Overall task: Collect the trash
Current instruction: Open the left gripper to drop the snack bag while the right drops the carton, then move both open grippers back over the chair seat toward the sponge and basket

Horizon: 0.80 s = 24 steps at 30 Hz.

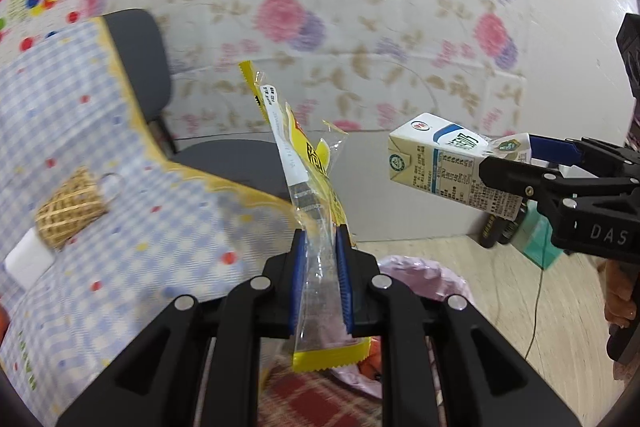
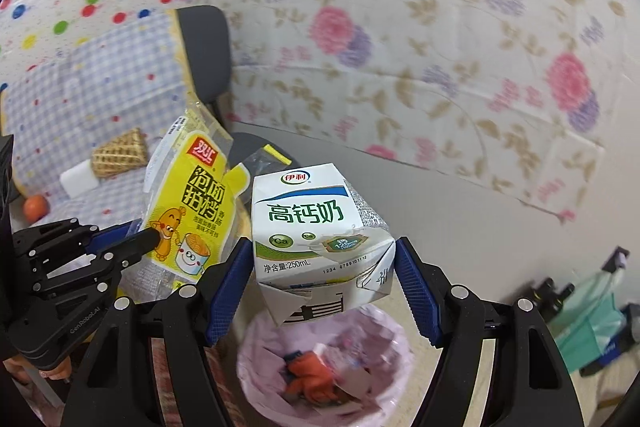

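Note:
My left gripper [image 1: 321, 239] is shut on a yellow and clear snack wrapper [image 1: 308, 163], which stands up between its blue pads. The same wrapper [image 2: 192, 211] shows at the left of the right wrist view, pinched by the left gripper [image 2: 150, 233]. My right gripper [image 2: 322, 247] is shut on a white milk carton [image 2: 316, 231] with green lettering; the carton [image 1: 436, 163] also appears at the right of the left wrist view, held by the right gripper [image 1: 508, 155]. A bin lined with a pink bag [image 2: 324, 363] sits on the floor right below the carton and holds some trash.
A table with a blue checked cloth [image 1: 100, 131] lies to the left, carrying a woven basket [image 1: 70, 205], a white block [image 1: 28, 261] and an orange fruit [image 2: 35, 207]. A dark chair [image 1: 140, 67] stands past the table's edge. A green bag [image 2: 592, 319] sits on the floor at right.

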Available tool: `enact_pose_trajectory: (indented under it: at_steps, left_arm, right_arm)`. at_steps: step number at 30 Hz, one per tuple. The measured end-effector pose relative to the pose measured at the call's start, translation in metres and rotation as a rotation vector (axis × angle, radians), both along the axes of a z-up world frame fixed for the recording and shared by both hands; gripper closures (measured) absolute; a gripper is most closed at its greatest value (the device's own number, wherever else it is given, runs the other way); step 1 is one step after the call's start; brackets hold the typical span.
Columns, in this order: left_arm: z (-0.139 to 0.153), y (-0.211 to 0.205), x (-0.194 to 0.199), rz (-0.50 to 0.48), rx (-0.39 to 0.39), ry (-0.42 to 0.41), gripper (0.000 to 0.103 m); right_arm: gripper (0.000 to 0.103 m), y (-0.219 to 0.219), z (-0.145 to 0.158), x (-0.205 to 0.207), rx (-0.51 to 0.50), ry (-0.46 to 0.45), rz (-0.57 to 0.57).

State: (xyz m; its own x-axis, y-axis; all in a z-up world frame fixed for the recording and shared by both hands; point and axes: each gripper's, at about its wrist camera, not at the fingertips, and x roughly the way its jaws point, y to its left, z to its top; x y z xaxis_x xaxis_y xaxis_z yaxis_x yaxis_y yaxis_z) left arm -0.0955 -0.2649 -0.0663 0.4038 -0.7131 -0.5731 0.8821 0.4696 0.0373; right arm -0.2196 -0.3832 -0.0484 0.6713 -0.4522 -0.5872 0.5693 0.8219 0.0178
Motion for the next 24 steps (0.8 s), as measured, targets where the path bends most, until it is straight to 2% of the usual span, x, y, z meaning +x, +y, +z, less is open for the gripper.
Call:
enact_pose_trajectory:
  at_steps: [7, 8, 9, 11, 12, 18, 24]
  left_arm:
    - [-0.017, -0.034, -0.004, -0.033, 0.053, 0.052, 0.081]
    - [-0.02, -0.037, -0.003, -0.035, 0.059, 0.067, 0.078]
    - [-0.023, -0.039, 0.0, -0.031, 0.066, 0.089, 0.066]
    - [-0.023, -0.035, 0.002, -0.018, 0.061, 0.099, 0.051]
    - [-0.022, -0.033, 0.004, -0.011, 0.06, 0.097, 0.047]
    - [-0.008, -0.009, 0.022, 0.091, 0.031, 0.074, 0.047]
    - [0.013, 0.027, 0.038, 0.211, 0.0, 0.016, 0.039]
  right_arm:
    - [0.03, -0.016, -0.019, -0.014, 0.046, 0.018, -0.044]
    - [0.029, -0.018, -0.022, -0.013, 0.053, 0.024, -0.044]
    - [0.029, -0.02, -0.025, -0.012, 0.063, 0.032, -0.044]
    - [0.025, -0.024, -0.031, -0.012, 0.083, 0.038, -0.047]
    - [0.025, -0.026, -0.033, -0.012, 0.093, 0.038, -0.048]
    - [0.023, -0.028, -0.032, -0.009, 0.118, 0.025, -0.036]
    - [0.016, -0.018, -0.018, 0.002, 0.055, 0.027, -0.012]
